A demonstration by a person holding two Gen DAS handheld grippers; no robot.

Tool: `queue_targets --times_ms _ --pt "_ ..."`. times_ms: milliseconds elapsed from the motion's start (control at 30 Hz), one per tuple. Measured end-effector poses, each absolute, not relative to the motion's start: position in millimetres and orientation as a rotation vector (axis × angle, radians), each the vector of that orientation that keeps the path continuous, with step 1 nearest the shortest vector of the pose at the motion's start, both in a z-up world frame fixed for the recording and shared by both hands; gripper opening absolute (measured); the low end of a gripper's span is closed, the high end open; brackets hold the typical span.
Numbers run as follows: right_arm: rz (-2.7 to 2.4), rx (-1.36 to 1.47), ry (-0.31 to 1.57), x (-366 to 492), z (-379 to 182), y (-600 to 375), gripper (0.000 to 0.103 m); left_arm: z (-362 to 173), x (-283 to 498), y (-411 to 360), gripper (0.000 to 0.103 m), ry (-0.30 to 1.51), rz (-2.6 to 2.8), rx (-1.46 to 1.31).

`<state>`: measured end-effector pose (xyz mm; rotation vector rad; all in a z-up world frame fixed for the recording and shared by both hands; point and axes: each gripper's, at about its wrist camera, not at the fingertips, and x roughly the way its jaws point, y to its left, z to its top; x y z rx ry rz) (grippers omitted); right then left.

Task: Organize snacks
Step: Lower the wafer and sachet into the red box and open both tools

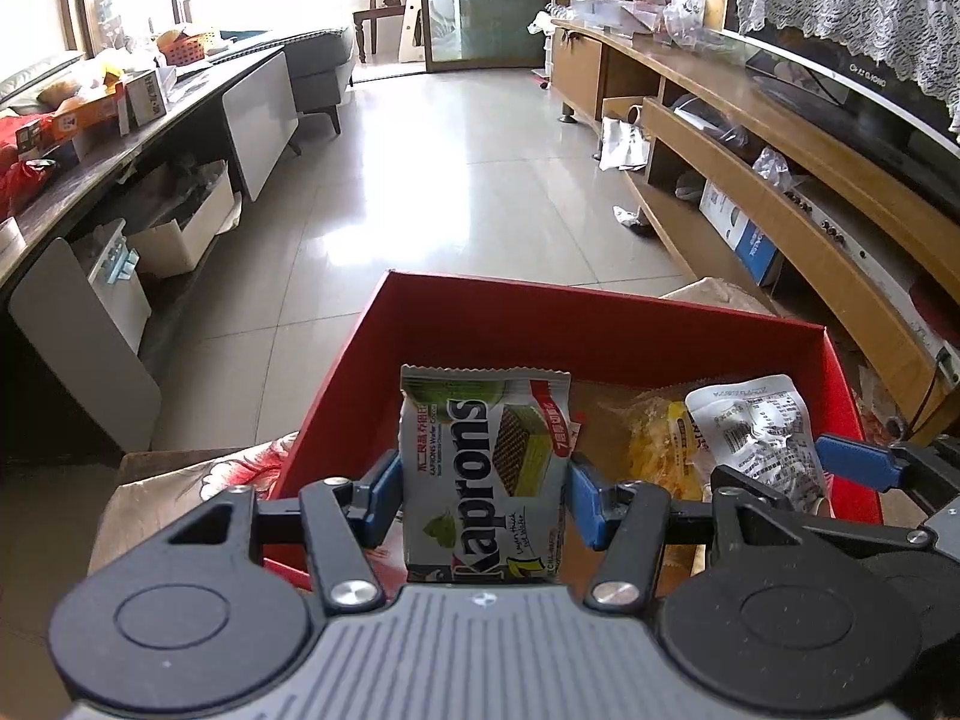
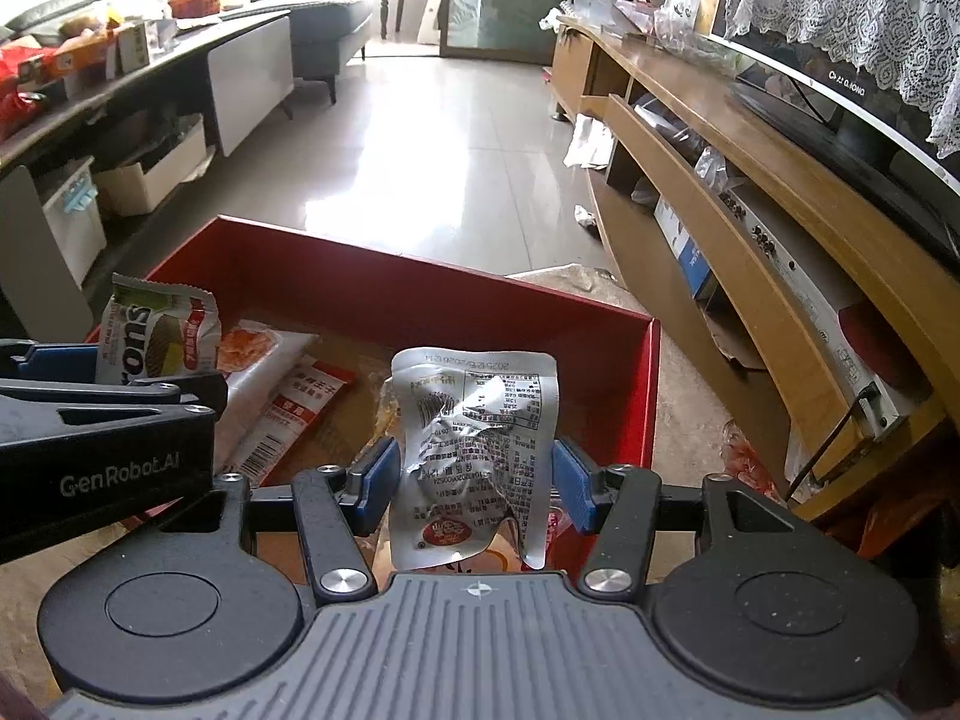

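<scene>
While both grippers hang over the red box (image 1: 600, 324), the left gripper (image 1: 485, 489) clamps a Kaprons wafer packet (image 1: 483, 468) upright between its blue pads. At its three o'clock, the right gripper (image 2: 474, 480) pinches a crumpled silver pouch (image 2: 474, 450). Inside the box, a yellow snack bag (image 1: 660, 450) and an orange-and-white sachet (image 2: 288, 414) lie flat.

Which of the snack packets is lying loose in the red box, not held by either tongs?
The white-and-red barcoded packet on the box floor; the Kaprons wafer and the silver pouch are each clamped.
</scene>
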<state>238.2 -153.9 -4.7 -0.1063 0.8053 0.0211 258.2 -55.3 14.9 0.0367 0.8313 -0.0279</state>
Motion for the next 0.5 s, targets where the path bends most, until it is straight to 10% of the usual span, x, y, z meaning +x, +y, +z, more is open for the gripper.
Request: queue_targets --times_ms 500 --pt "0.02 -0.121 0.807 242.5 -12.1 -149.5 0.065 11.2 259.6 -55.3 0.058 0.841 -0.016 0.045"
